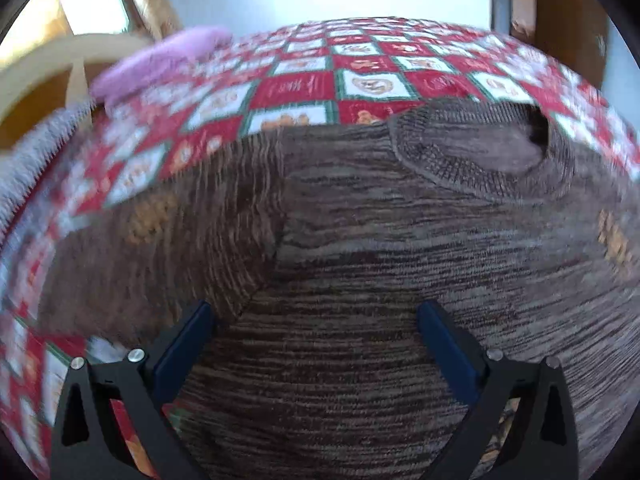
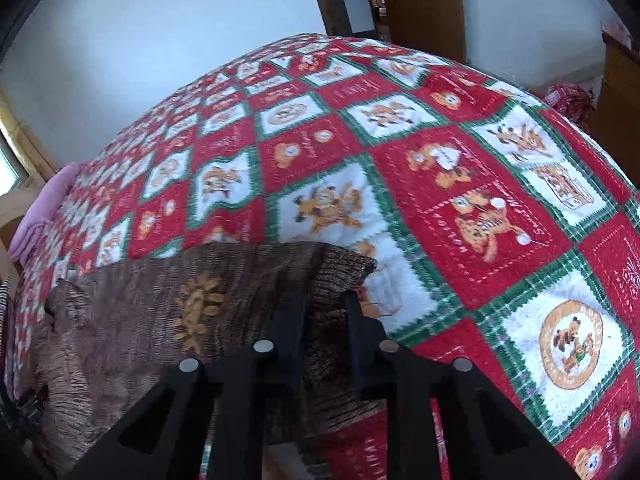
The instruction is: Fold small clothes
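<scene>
Brown marled knit sweater (image 1: 360, 240) lay flat on the red-and-white patchwork bedspread (image 2: 440, 160). Left tongs (image 1: 316, 320) hovered wide open, empty; right tongs (image 2: 326, 300) pinched a sweater edge. Good practice: lift evenly, avoiding bunching.

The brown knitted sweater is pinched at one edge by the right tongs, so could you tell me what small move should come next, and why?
Probably carry that pinched edge across the body. The right tongs are shut on the brown knitted sweater, which lies on the Christmas quilt. The left tongs hover open over its middle, nothing between them, free to press the cloth down.
</scene>
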Tool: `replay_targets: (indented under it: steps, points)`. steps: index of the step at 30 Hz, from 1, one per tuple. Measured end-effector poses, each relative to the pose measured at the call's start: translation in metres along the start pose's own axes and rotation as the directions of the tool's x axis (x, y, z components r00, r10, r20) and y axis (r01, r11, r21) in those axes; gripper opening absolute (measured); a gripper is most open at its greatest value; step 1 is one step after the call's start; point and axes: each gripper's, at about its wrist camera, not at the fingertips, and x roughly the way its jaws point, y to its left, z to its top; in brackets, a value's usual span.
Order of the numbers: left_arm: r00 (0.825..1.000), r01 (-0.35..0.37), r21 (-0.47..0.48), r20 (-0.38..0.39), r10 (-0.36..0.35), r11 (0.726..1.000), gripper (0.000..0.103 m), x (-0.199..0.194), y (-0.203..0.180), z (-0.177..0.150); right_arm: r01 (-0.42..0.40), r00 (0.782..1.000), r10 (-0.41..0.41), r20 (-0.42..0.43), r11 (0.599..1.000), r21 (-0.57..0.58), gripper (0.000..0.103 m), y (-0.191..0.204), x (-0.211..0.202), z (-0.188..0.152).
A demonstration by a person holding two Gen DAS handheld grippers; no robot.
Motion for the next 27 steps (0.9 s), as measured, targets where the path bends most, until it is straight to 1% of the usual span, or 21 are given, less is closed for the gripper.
replay_targets:
  steps: [1,2,5,9,12,15,17,20,21,23,27]
  points:
    - [1.000,0.027,-0.018,-0.002,-0.027,0.999,0.103,0.000,0.004,0.000,0.000,1.000,0.000,0.015,1.000,-0.001,0.017,0.001,-0.005,0.001]
    - [1.000,0.030,-0.018,-0.001,-0.030,0.999,0.103,0.000,0.004,-0.001,0.001,0.999,-0.001,0.035,1.000,-0.005,0.016,0.003,-0.011,0.003]
    - [1.000,0.013,-0.001,0.010,-0.013,1.000,0.103,-0.002,-0.001,-0.002,-0.005,0.997,0.005,0.072,1.000,-0.008,0.015,0.009,-0.030,0.009]
    - [0.999,0.036,-0.018,0.021,-0.036,0.999,0.103,-0.003,0.003,-0.002,0.000,0.993,0.006,0.119,0.999,-0.049,0.014,0.029,-0.055,0.019]
    - [0.999,0.041,-0.022,0.024,-0.040,0.999,0.103,-0.005,0.006,-0.001,0.003,0.988,0.011,0.157,0.996,-0.090,0.014,0.053,-0.076,0.027]
    - [0.996,0.080,-0.010,0.051,-0.079,0.997,0.103,-0.010,0.006,-0.002,0.007,0.982,0.020,0.188,0.989,-0.146,0.014,0.084,-0.097,0.030]
    - [0.990,0.105,-0.006,0.095,-0.104,0.994,0.103,-0.018,0.007,-0.003,0.005,0.979,0.035,0.201,0.981,-0.192,0.013,0.111,-0.110,0.031]
    - [0.983,0.116,-0.003,0.141,-0.114,0.993,0.103,-0.026,0.008,-0.004,-0.007,0.975,0.064,0.212,0.965,-0.260,0.012,0.152,-0.128,0.027]
    - [0.982,0.119,-0.005,0.151,-0.117,0.993,0.103,-0.027,0.009,-0.004,-0.006,0.974,0.069,0.214,0.960,-0.280,0.010,0.164,-0.133,0.025]
    - [0.979,0.127,-0.019,0.162,-0.122,0.992,0.103,-0.028,0.013,-0.003,-0.021,0.973,0.095,0.210,0.944,-0.329,0.004,0.196,-0.142,0.020]
    - [0.975,0.166,-0.070,0.160,-0.153,0.984,0.103,-0.024,0.024,-0.001,-0.058,0.972,0.142,0.185,0.916,-0.396,0.004,0.245,-0.149,0.008]
